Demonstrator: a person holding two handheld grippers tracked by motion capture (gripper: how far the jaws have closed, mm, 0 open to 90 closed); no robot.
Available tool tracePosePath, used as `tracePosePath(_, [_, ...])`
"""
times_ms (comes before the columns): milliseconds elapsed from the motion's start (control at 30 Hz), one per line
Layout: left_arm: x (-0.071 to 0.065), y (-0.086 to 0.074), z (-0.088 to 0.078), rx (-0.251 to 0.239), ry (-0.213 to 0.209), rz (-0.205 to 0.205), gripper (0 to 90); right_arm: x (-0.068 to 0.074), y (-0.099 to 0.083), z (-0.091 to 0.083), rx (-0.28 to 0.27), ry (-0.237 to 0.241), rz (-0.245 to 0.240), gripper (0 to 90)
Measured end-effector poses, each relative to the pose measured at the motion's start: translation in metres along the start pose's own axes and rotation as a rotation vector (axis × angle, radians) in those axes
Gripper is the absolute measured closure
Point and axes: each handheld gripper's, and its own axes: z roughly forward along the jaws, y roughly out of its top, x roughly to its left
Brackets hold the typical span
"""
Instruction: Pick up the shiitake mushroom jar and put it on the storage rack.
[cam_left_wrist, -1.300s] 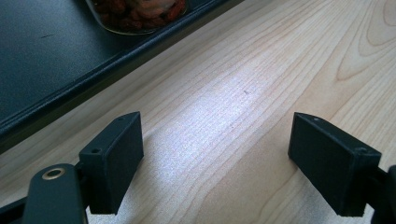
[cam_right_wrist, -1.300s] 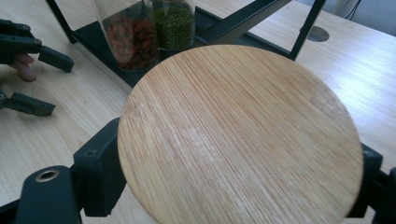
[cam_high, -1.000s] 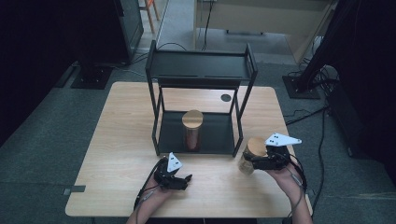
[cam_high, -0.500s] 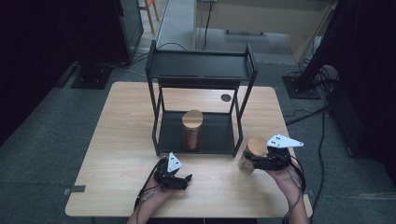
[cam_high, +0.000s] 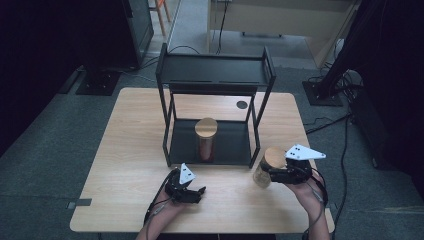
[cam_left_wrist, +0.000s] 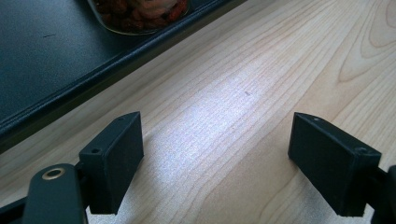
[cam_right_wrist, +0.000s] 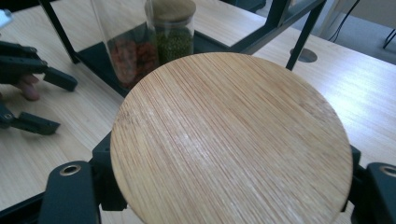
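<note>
My right gripper (cam_high: 270, 173) is shut on a glass jar with a round bamboo lid (cam_high: 274, 156). The jar hangs tilted just above the table's right front, beside the rack's front right leg. That lid (cam_right_wrist: 233, 140) spreads wide between the jaws in the right gripper view. My left gripper (cam_high: 199, 194) rests open on the wooden table (cam_high: 130, 150), in front of the black rack (cam_high: 215, 75). In the left gripper view the left gripper (cam_left_wrist: 219, 163) has only bare wood between its fingers. A lidded jar (cam_high: 206, 137) with red contents stands on the rack's lower shelf.
In the right gripper view a red-filled jar (cam_right_wrist: 128, 51) and a green-filled jar (cam_right_wrist: 173, 32) stand on the lower shelf. The shelf's front rim (cam_left_wrist: 93, 79) lies just ahead of the left jaws. A round cable hole (cam_high: 242, 104) is at the back. The rack's top shelf holds nothing.
</note>
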Motion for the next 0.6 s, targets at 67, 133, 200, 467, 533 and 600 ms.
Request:
tracePosePath(67, [0.000,0.000,0.000,-0.001,0.000,-0.002,18.3,0.001,0.001,-0.002,0.002,-0.004,0.001,24.9])
tracePosePath(133, [0.000,0.000,0.000,-0.004,0.000,-0.005,18.3,0.003,0.003,-0.002,0.008,-0.009,-0.001,24.9])
tracePosePath(200, [0.000,0.000,0.000,-0.004,0.000,-0.002,18.3,0.004,0.004,-0.002,0.010,-0.014,-0.002,24.9])
tracePosePath(467, [0.000,0.000,0.000,-0.001,-0.002,-0.003,18.3,0.011,0.008,-0.002,-0.009,-0.009,-0.004,24.9])
tracePosePath(533, [0.000,0.000,0.000,-0.001,-0.002,-0.003,18.3,0.014,0.009,0.000,-0.012,-0.009,-0.009,24.9])
tracePosePath(600, [0.000,0.000,0.000,-0.001,-0.002,-0.003,18.3,0.017,0.009,0.002,-0.014,-0.008,-0.014,24.8])
